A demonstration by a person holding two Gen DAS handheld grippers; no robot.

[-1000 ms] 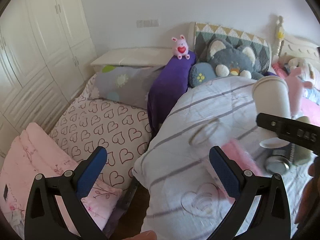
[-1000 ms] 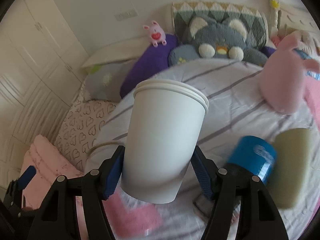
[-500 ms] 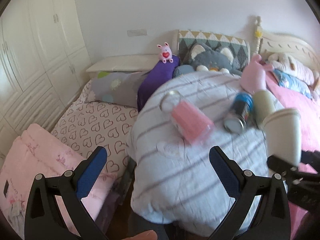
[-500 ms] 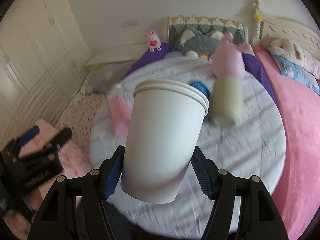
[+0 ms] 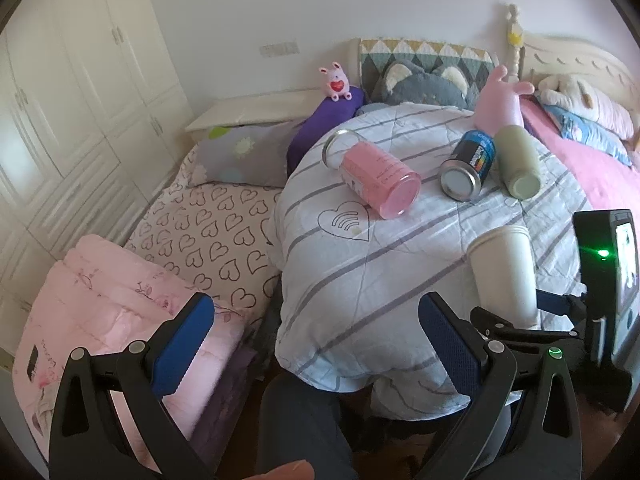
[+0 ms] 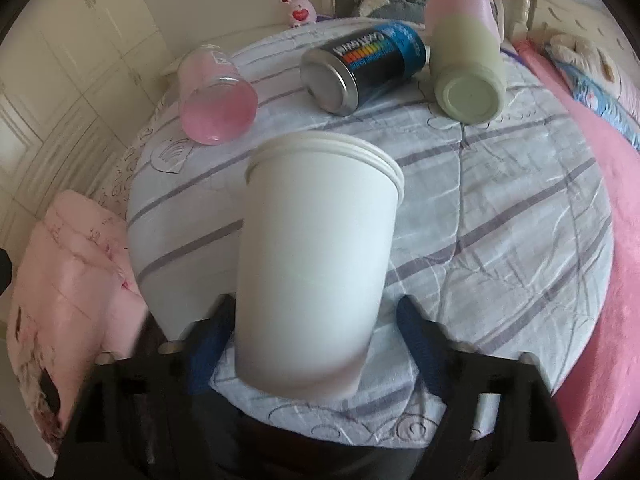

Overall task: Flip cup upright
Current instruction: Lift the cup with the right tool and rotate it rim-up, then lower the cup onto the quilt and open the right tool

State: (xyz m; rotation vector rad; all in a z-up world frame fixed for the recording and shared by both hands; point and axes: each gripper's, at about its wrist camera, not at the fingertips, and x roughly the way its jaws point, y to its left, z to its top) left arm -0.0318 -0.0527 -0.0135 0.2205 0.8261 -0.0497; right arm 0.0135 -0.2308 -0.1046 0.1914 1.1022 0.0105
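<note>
A white paper cup (image 6: 316,264) stands rim up between the blue pads of my right gripper (image 6: 316,340), near the front edge of a round table with a striped cloth (image 6: 500,220). The pads sit apart from the cup's sides, and the view of them is blurred. The cup also shows in the left wrist view (image 5: 504,272), upright, with the right gripper's body behind it. My left gripper (image 5: 312,344) is open and empty, held over the table's near left edge.
On the table's far side lie a pink glass jar (image 5: 376,176), a dark blue can (image 5: 468,168) and a pale green cup (image 5: 518,166), all on their sides. A bed with pink and heart-print bedding (image 5: 208,232) lies left; plush toys (image 5: 424,84) behind.
Both grippers pulled back towards the table's near edge. The white cup went from held aloft to standing on the cloth, and the right pads spread away from its sides.
</note>
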